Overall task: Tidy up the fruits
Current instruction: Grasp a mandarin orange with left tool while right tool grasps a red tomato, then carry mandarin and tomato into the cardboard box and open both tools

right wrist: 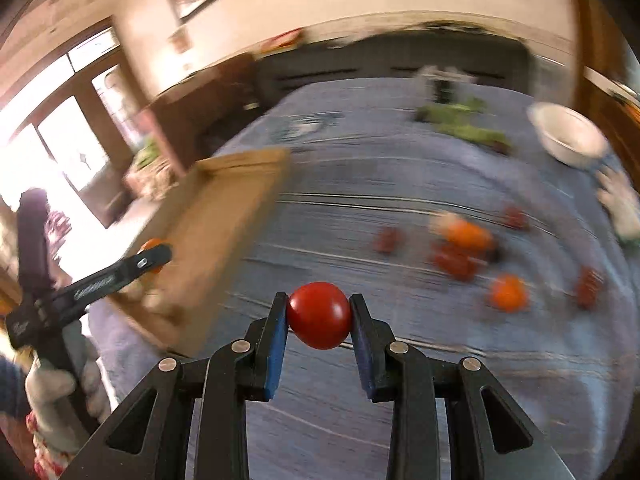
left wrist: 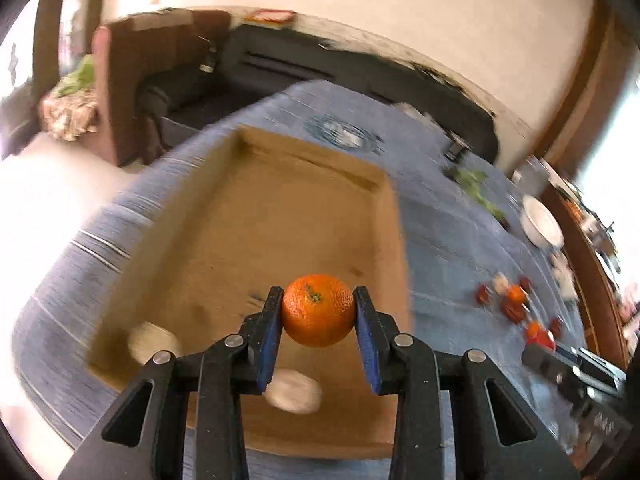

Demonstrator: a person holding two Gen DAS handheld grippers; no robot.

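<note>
My left gripper (left wrist: pixel 318 300) is shut on an orange (left wrist: pixel 319 310) and holds it above the near part of an open cardboard box (left wrist: pixel 280 216). Two pale round fruits (left wrist: pixel 152 342) (left wrist: pixel 294 392) lie in the box's near end. My right gripper (right wrist: pixel 319 304) is shut on a red tomato (right wrist: pixel 319 315) above the blue cloth. The box (right wrist: pixel 224 216) is to its left, with the left gripper (right wrist: pixel 154 258) over it. Loose oranges (right wrist: pixel 468 236) (right wrist: pixel 508 292) and red fruits (right wrist: pixel 454 262) lie on the cloth to the right.
A blue tablecloth (left wrist: pixel 448 224) covers the table. A white bowl (right wrist: pixel 570 134) and green leaves (right wrist: pixel 460 124) sit at the far right. A dark sofa (left wrist: pixel 304 64) runs behind the table. A brown chair (left wrist: pixel 132 80) stands at the left.
</note>
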